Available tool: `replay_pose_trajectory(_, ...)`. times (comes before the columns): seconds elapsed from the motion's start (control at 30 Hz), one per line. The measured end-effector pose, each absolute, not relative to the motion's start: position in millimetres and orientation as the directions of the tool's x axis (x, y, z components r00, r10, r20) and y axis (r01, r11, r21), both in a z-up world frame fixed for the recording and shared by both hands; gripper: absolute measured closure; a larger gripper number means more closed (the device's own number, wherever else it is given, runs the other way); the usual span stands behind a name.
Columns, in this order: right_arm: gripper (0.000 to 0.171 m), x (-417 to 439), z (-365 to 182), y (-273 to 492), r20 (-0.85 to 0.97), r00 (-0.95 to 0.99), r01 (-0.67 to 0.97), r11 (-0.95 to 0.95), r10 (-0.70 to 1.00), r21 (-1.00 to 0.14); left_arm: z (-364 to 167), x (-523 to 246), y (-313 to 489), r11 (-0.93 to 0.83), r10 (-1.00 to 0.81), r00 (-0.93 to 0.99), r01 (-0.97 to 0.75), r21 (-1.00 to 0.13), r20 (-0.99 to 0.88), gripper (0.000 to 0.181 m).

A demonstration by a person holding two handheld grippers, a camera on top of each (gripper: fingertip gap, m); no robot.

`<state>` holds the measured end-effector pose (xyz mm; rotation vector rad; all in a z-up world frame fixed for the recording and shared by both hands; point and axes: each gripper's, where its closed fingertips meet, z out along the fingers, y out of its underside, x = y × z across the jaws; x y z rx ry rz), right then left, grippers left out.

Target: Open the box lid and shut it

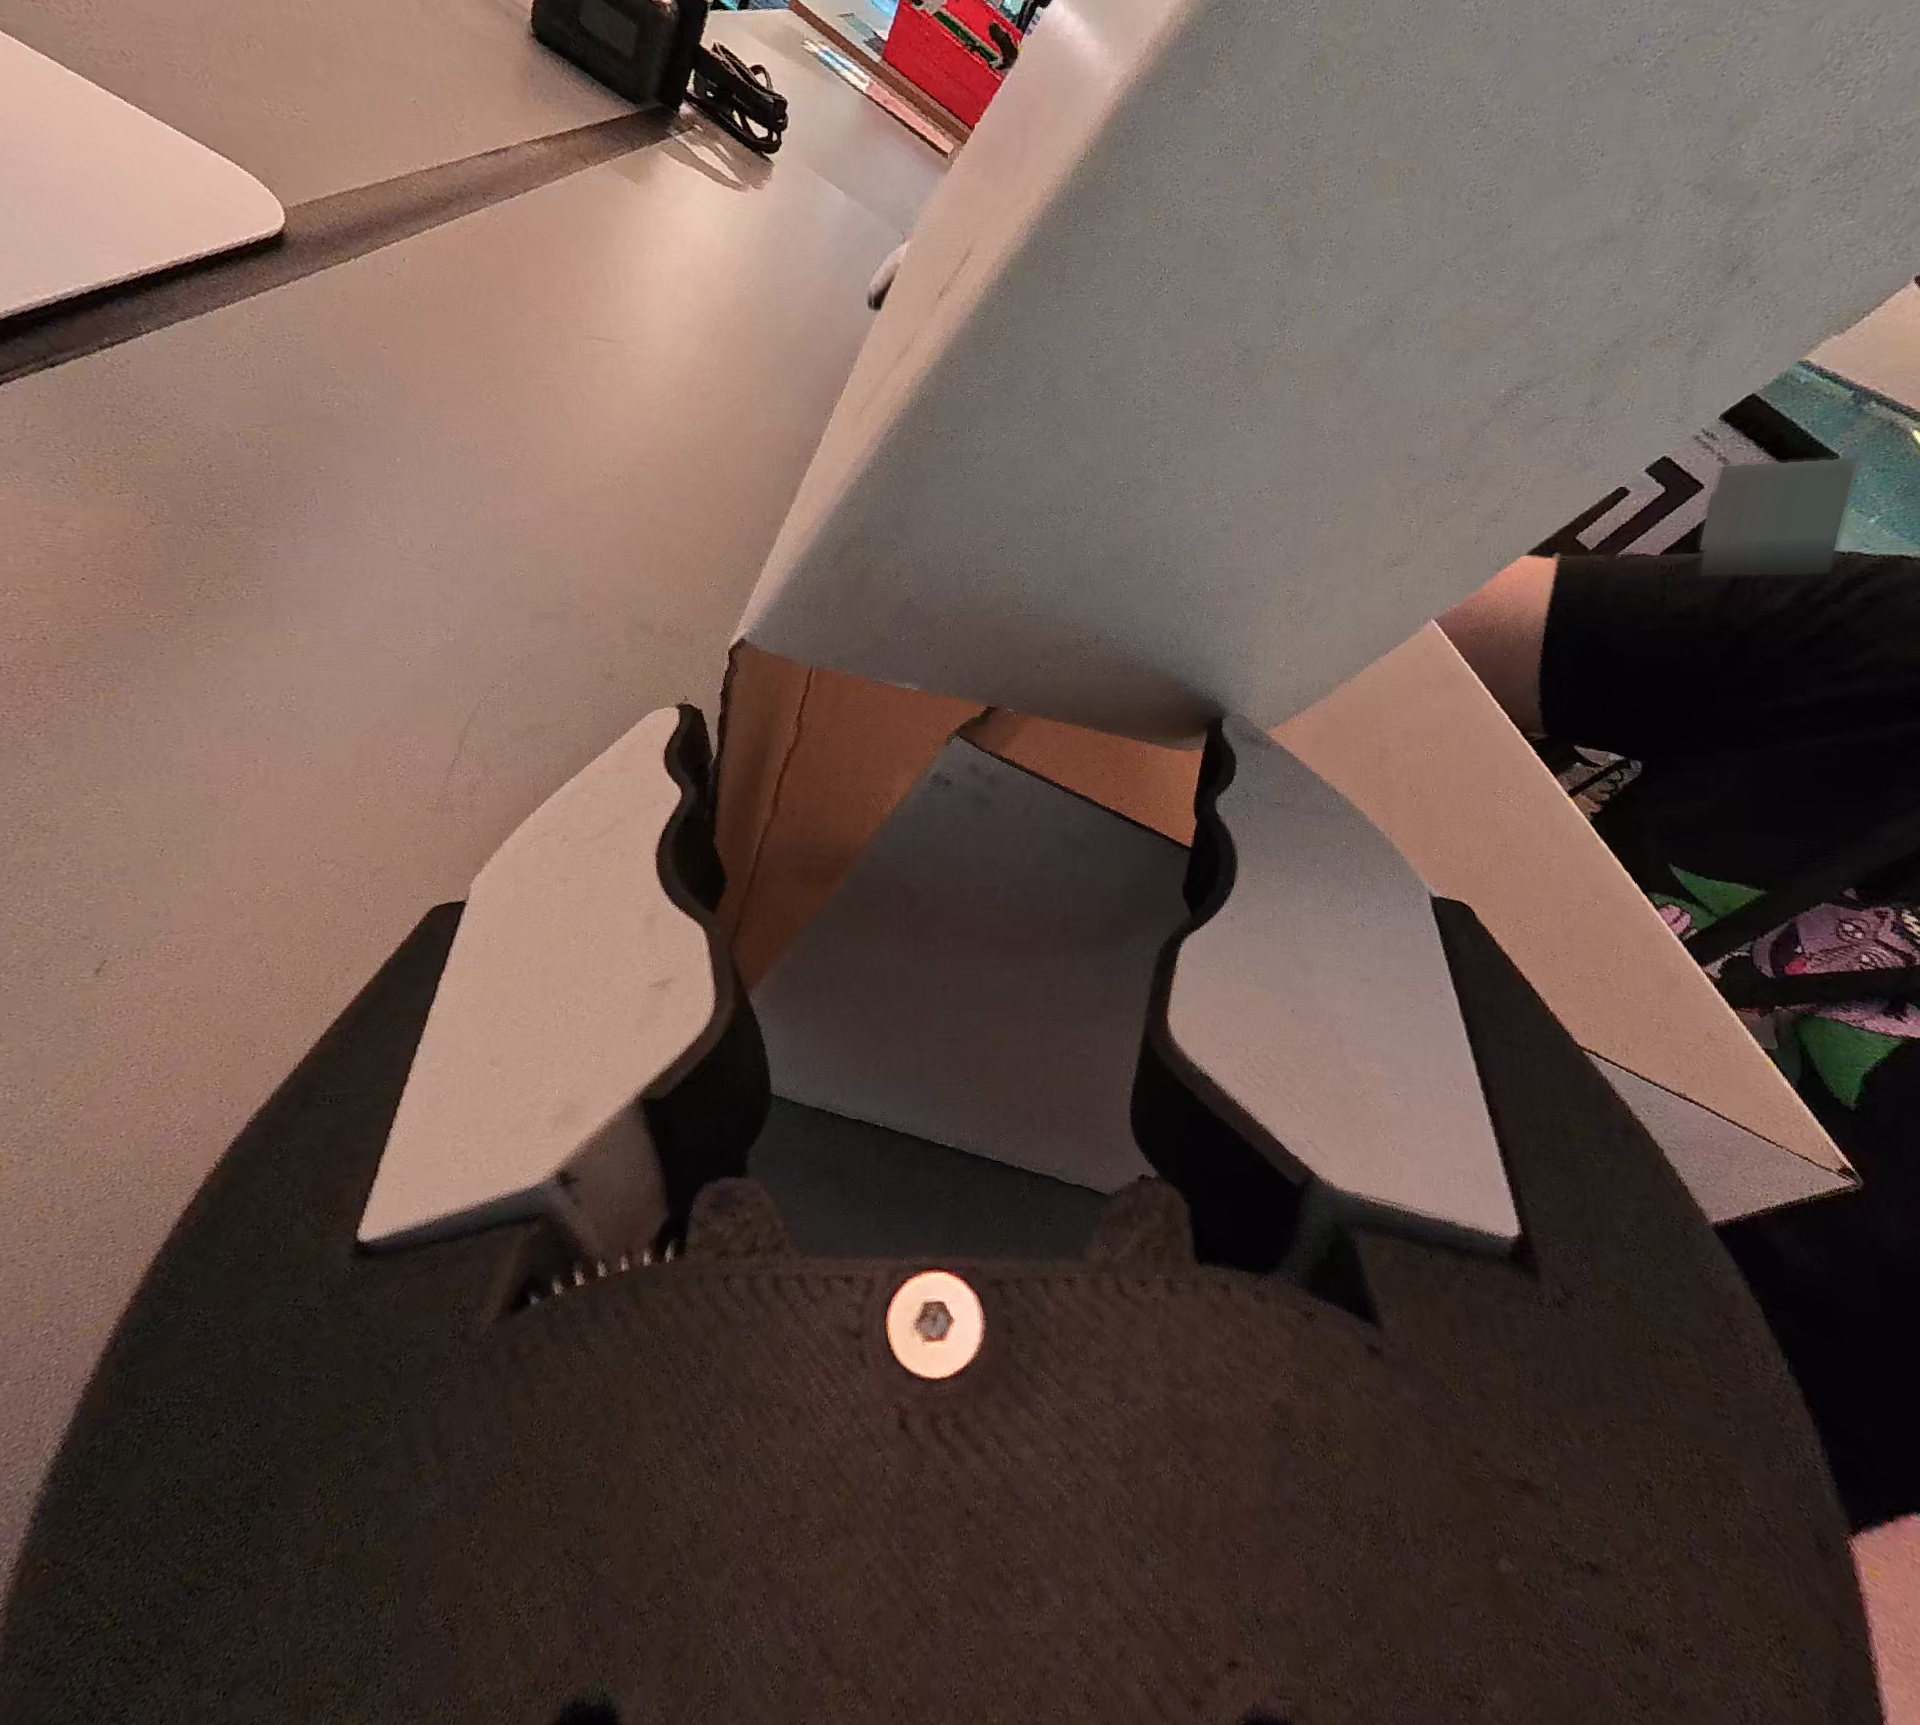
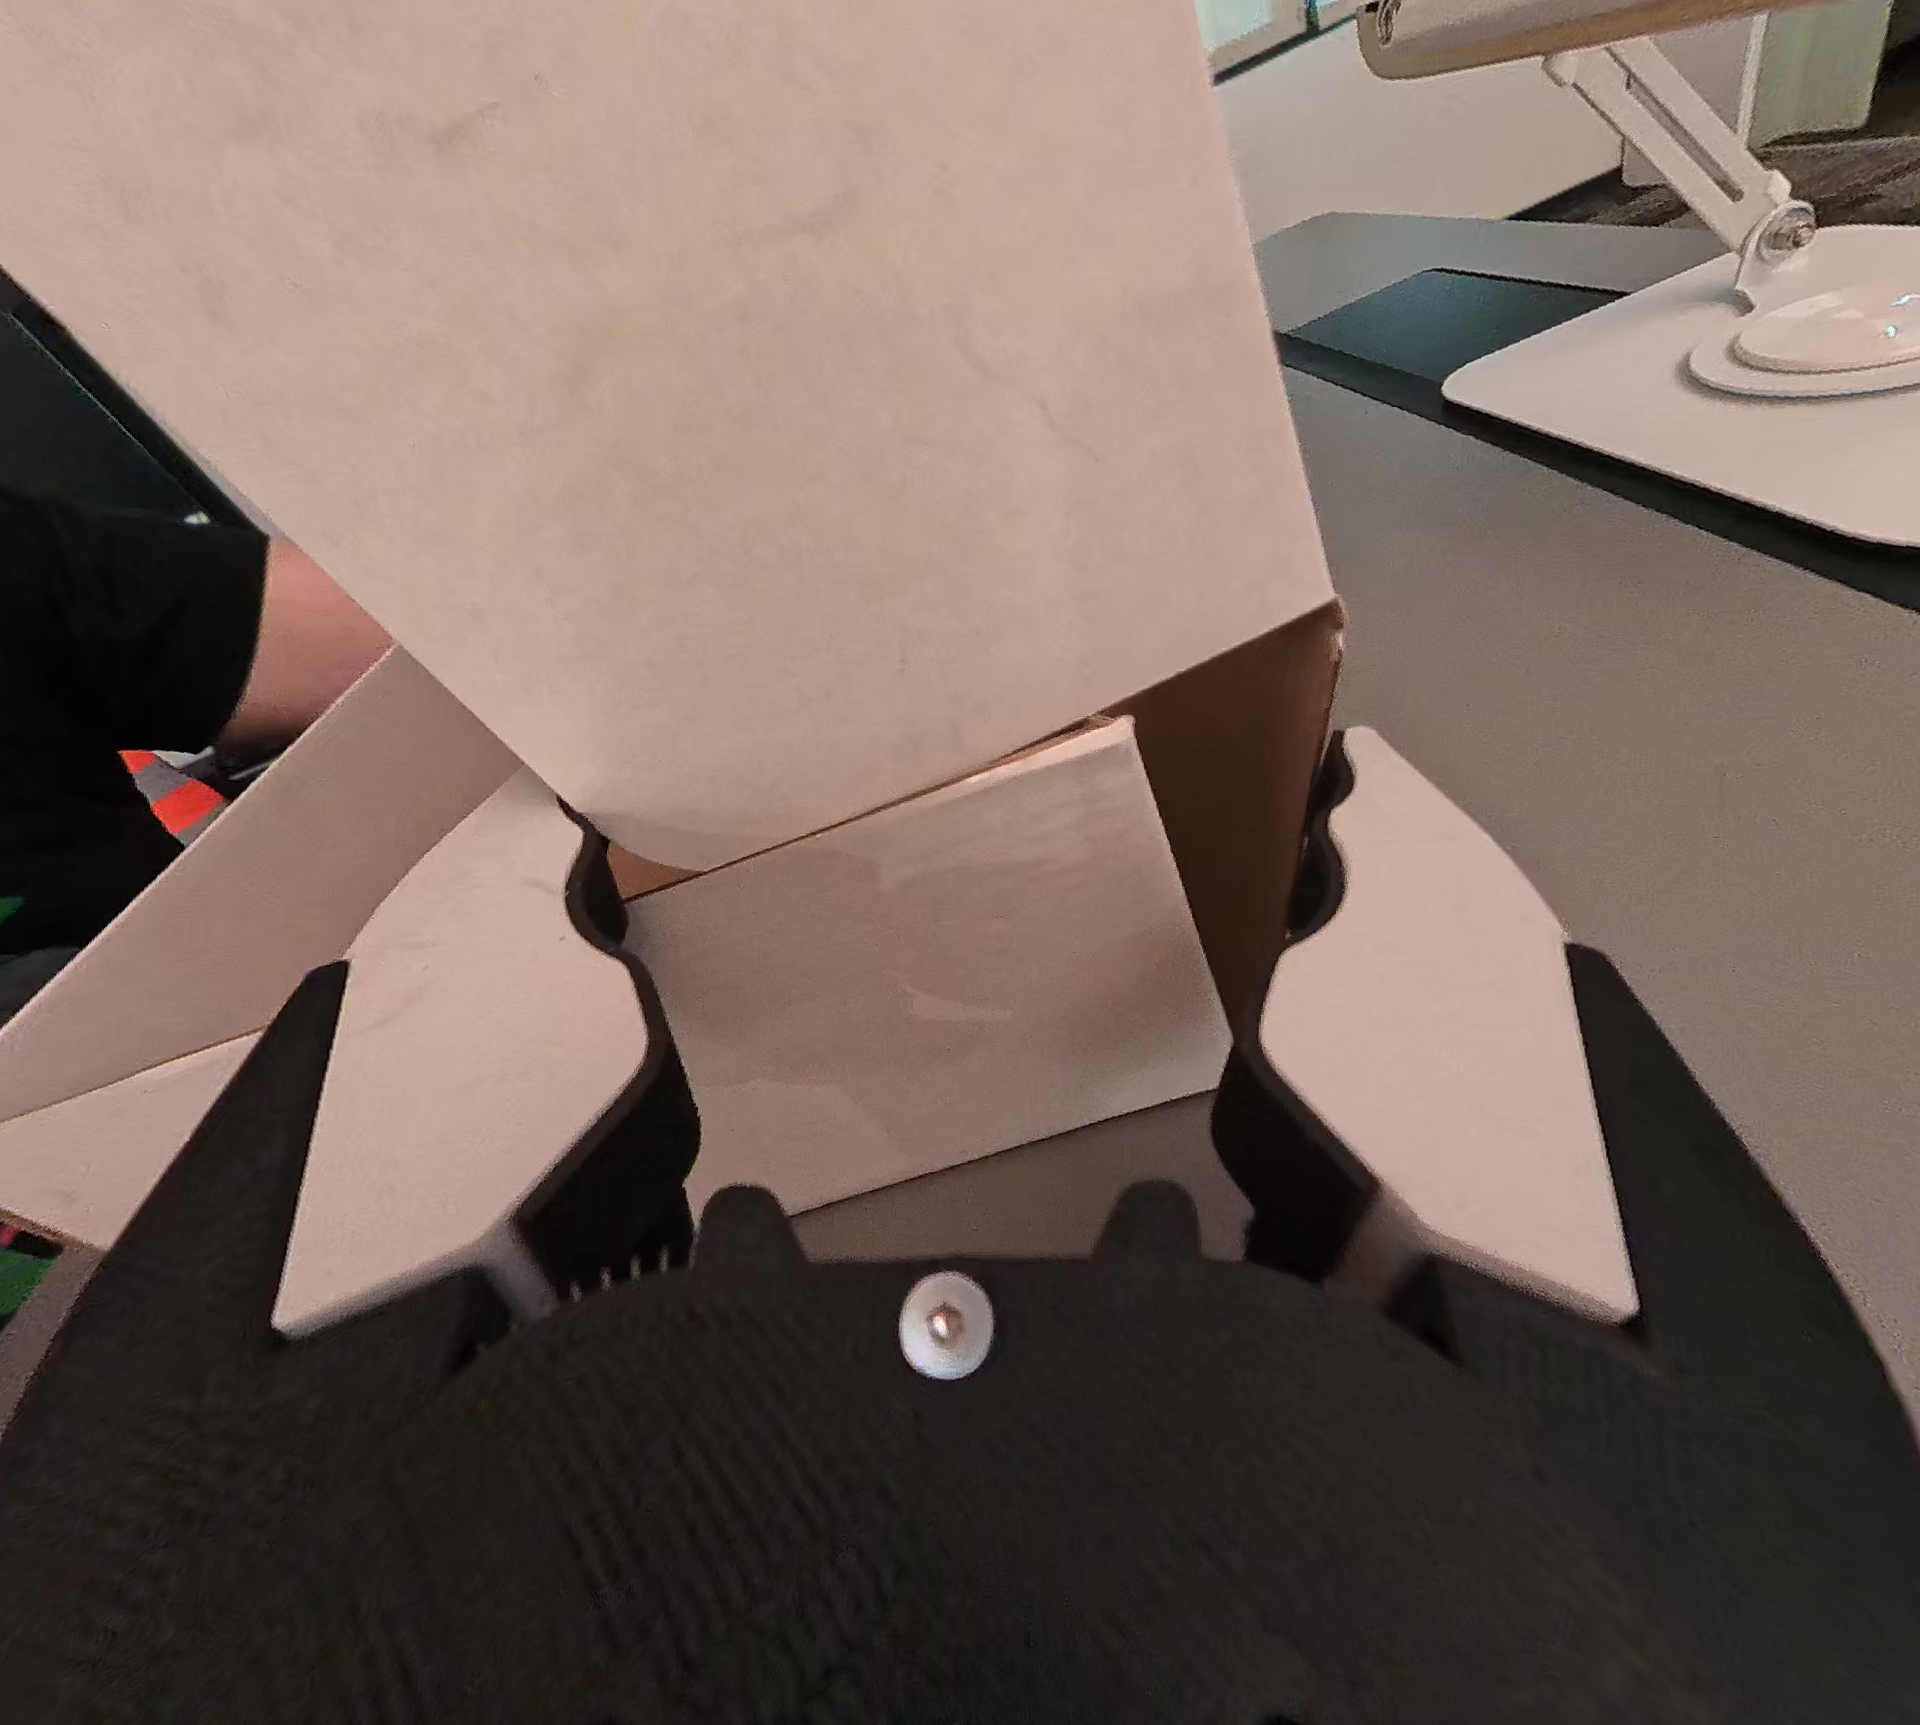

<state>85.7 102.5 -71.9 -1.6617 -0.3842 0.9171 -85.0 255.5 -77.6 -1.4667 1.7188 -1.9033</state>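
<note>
Currently: lid raised | my left gripper and right gripper both spread, gripping nothing | risk: unsupported lid drops (side flap could jam outside)

- Left gripper: black ribbed printed body, white finger plates, wavy black pads, silver hex screw.
- Right gripper: the same build.
- Black short sleeve.

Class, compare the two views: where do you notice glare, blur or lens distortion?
Left wrist view: straight table edges bow, a wide-angle effect; background is soft. Right wrist view: glare on the white stand base; the lid looks slightly blurred.
</note>
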Motion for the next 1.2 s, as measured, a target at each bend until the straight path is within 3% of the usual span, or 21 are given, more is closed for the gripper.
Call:
replay_pose_trajectory(0.73,0.047,95,-70,94,-0.358,0.659,-0.235,-0.271,0.661,-0.933,-73,-93,254,-0.303,-0.68,-0.516,-0.449,-0.841,0.521,0.096)
replay_pose_trajectory(0.93,0.047,92,-69,97,-0.409,0.584,-0.291,-0.289,0.702,-0.912,-68,-100,253,-0.326,-0.655,-0.534,-0.439,-0.837,0.535,0.089)
replay_pose_trajectory(1.2,0.041,105,-72,94,-0.392,0.556,-0.233,-0.315,0.733,-0.92,-71,-106,257,-0.327,-0.659,-0.524,-0.446,-0.833,0.539,0.079)
